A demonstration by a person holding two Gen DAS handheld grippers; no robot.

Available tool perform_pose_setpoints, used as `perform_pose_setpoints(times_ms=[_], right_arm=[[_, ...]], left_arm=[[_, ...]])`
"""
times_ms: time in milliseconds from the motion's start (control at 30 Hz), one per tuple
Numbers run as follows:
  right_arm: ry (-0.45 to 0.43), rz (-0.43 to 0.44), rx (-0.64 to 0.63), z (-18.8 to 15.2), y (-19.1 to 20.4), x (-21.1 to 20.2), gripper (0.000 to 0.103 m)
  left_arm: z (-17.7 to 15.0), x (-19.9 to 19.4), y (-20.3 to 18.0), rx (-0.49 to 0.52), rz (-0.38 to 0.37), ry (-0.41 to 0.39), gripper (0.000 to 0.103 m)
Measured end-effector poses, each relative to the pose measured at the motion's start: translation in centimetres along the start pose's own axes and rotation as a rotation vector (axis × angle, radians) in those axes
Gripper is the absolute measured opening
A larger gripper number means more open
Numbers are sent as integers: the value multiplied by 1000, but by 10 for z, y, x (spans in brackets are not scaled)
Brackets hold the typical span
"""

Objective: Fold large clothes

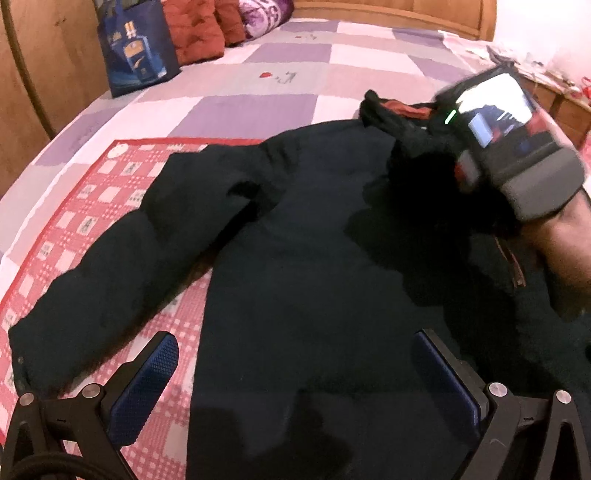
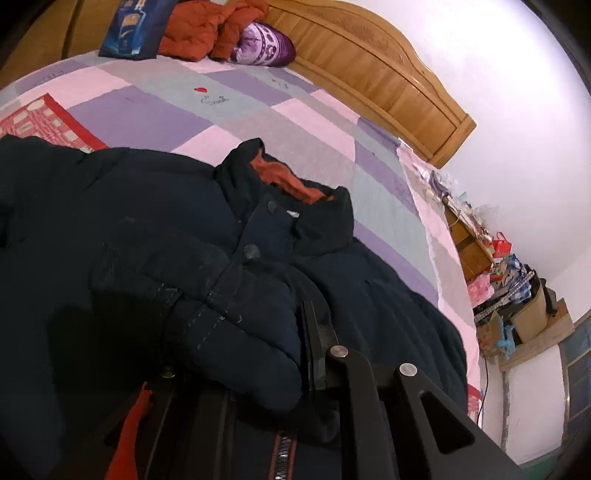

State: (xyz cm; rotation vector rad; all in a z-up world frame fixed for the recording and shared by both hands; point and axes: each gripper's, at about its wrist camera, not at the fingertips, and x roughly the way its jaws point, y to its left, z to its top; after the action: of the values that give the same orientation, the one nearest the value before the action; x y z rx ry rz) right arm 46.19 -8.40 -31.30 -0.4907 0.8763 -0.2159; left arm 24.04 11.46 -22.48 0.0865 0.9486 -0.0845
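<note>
A large dark navy padded jacket (image 1: 303,236) with an orange lining lies front-up on the bed, one sleeve (image 1: 110,273) stretched out to the left over a red checked mat. My left gripper (image 1: 295,373) is open and empty, low over the jacket's hem. My right gripper (image 1: 517,147) shows as a blurred body over the jacket's right side near the collar. In the right wrist view the jacket (image 2: 147,236) fills the frame, and a padded sleeve cuff (image 2: 236,339) sits between the jaws of my right gripper (image 2: 243,354), which is shut on it.
The bed has a purple and pink patchwork cover (image 1: 332,74) and a wooden headboard (image 2: 369,74). A blue bag (image 1: 136,55), orange clothing (image 1: 195,29) and a purple pillow (image 2: 266,44) sit at the head. A cluttered shelf (image 2: 509,280) stands beside the bed.
</note>
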Motion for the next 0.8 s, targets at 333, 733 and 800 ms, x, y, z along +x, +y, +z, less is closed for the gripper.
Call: perform_pose_setpoints(times_ms=[333, 733, 800], right_arm=[[55, 1, -193, -48, 42, -1, 67], [-55, 47, -43, -37, 25, -36, 60], [-16, 82, -81, -35, 32, -30, 60]], left_arm=[[6, 1, -5, 20, 3, -11, 103], [9, -5, -1, 13, 9, -14, 103], [9, -7, -1, 16, 10, -18, 103]])
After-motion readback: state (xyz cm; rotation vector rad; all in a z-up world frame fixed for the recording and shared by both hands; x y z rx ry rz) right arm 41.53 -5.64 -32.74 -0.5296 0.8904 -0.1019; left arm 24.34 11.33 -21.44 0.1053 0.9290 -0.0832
